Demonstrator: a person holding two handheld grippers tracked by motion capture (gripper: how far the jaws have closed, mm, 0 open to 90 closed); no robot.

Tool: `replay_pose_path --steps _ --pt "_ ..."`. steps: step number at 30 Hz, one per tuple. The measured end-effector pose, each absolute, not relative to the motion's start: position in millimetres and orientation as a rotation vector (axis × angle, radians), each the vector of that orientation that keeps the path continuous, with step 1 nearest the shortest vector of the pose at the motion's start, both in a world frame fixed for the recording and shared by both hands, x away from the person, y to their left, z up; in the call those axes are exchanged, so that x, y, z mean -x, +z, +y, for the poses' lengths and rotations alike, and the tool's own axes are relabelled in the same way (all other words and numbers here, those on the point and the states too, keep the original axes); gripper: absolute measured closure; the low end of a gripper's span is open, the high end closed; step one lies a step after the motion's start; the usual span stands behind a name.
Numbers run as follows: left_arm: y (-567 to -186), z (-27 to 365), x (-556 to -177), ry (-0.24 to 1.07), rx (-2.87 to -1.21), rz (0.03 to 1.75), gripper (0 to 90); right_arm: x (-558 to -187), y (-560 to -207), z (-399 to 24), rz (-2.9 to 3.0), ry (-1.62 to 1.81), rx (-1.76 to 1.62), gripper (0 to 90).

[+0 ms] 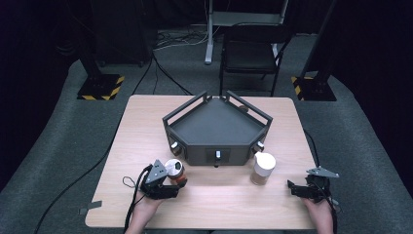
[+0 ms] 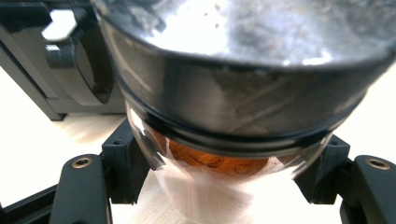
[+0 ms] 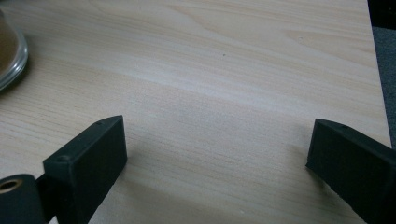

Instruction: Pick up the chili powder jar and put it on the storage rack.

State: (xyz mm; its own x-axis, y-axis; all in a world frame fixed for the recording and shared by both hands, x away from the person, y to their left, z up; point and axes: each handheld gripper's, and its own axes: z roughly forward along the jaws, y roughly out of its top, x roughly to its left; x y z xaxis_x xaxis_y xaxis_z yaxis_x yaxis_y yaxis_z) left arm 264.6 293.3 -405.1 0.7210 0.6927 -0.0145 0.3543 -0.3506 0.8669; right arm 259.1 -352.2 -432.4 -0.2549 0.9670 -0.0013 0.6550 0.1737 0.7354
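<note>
Jar (image 1: 175,170) with a silver lid and reddish-brown contents sits at the front left of the table (image 1: 146,126), clamped in the left gripper (image 1: 171,187). In the left gripper view the jar (image 2: 243,102) looms close: the metal lid tilts toward the camera, the clear glass below shows an orange-brown powder, and the two black jaws press on the glass from either side, one low at the left and one low at the right. The person's left hand (image 1: 146,207) comes in from the bottom edge, with a cable looping off the gripper toward the table's front-left corner.

Just behind the jar stands a black tray (image 1: 216,129), a many-sided box with raised rails, set in the middle of the table. A corner of the tray (image 2: 42,74) also shows at the upper left of the left gripper view.

Just beside the tray's front right corner stands a second jar (image 1: 263,168) with a white lid and brown contents, upright on the wood. Its glass base (image 3: 11,56) peeks in at the left edge of the right gripper view.

At the far right, the right gripper (image 1: 293,187) lies low near the table's front right edge, held by the right hand (image 1: 319,212), well apart from the second jar. Its jaws stand wide with nothing but bare wood between them.
</note>
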Motion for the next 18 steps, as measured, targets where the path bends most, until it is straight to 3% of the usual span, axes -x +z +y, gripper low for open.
replay_pose_path --steps 18 --pt "-381.7 292.8 -266.7 0.469 -1.950 0.789 30.2 -259.1 -432.4 -352.2 1.980 0.867 -1.525 3.6"
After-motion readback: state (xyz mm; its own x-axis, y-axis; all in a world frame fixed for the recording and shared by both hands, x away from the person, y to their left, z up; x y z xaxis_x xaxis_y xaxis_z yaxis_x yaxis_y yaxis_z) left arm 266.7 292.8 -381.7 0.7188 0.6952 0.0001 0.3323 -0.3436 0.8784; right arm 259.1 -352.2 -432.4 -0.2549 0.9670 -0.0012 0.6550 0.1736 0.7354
